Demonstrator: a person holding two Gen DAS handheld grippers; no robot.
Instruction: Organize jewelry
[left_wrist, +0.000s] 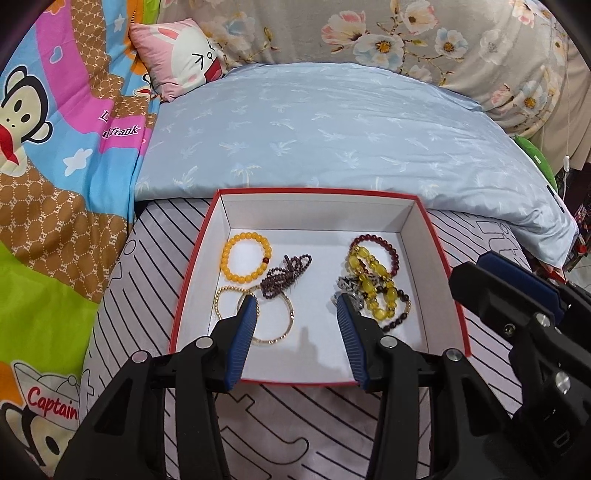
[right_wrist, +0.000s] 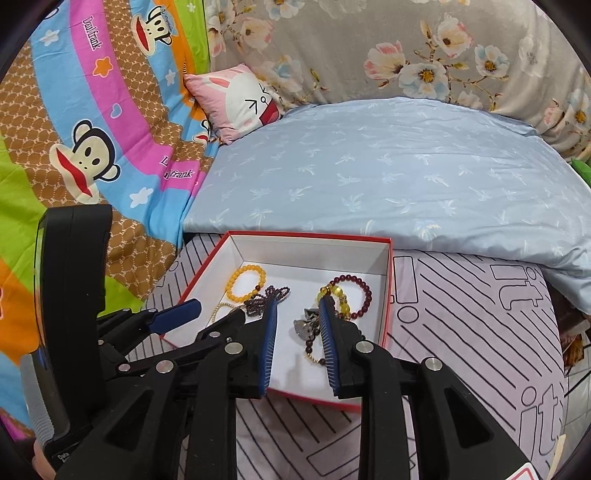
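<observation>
Inside, a red-rimmed box (left_wrist: 439, 258) with a white floor is seen lying on a striped sheet (left_wrist: 295, 417), and all the jewelry is gathered in it. On the left part of the floor an orange bead bracelet (left_wrist: 246, 258) is laid near the far wall, with a dark bead strand (left_wrist: 286, 275) bunched just beside it and two thin gold bangles (left_wrist: 275, 321) overlapped toward the near side. On the right part a heap is formed: a dark red bead bracelet (left_wrist: 384, 251) at the back, a yellow bead bracelet (left_wrist: 373, 284) across it, and a grey piece (left_wrist: 347, 286) tucked against them; a brown-and-gold bead bracelet (left_wrist: 400, 314) is curled at the near end.

The left gripper (left_wrist: 295, 306) is held over the box, jaws spread wide and grasping nothing; one fingertip is seen above the bangles, the other by the grey piece. The right gripper (right_wrist: 297, 308) is held over the box too, jaws parted and empty, set between the dark strand and the heap.

Beyond the box a pale blue quilt (left_wrist: 332, 125) is spread. A cartoon blanket (left_wrist: 55, 147) lies to the left, a pink pillow (left_wrist: 181, 55) sits at the far corner, and floral fabric (left_wrist: 406, 33) is behind.
</observation>
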